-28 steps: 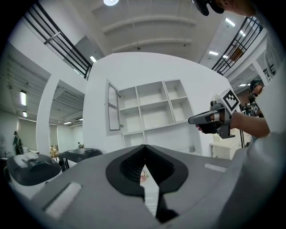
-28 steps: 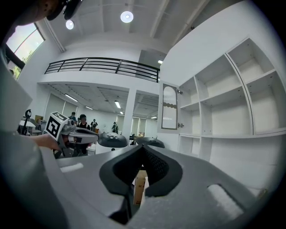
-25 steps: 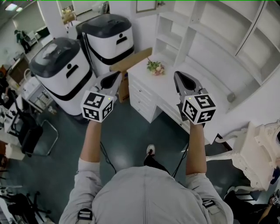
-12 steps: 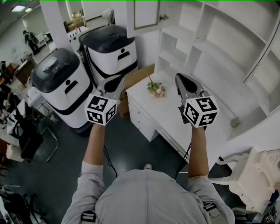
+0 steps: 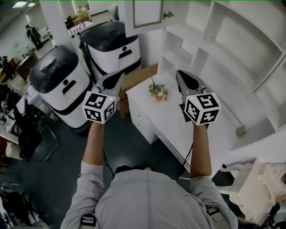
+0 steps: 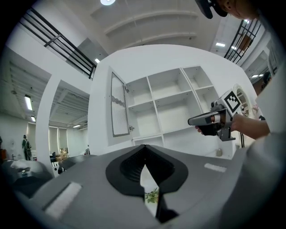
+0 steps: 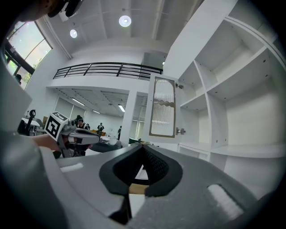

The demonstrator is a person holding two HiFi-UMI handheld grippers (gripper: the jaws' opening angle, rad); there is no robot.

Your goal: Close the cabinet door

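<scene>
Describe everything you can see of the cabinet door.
The cabinet door is a white frame around a pale ribbed panel that looks like frosted glass, edged by a thin tan border. Two small metal fittings, probably hinges, sit on the edge next to the white shelf unit. It hangs upright and wide open at the unit's left end. Nothing else touches it.

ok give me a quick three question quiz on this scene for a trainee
1. True or false: the cabinet door is shut against the shelves.
2. What sits on the white desk? A a mug, B a small bunch of flowers, C a laptop.
3. Is the left gripper or the right gripper holding anything?
Key: 1 false, it stands open. 2 B. 3 No, both are shut and empty.
</scene>
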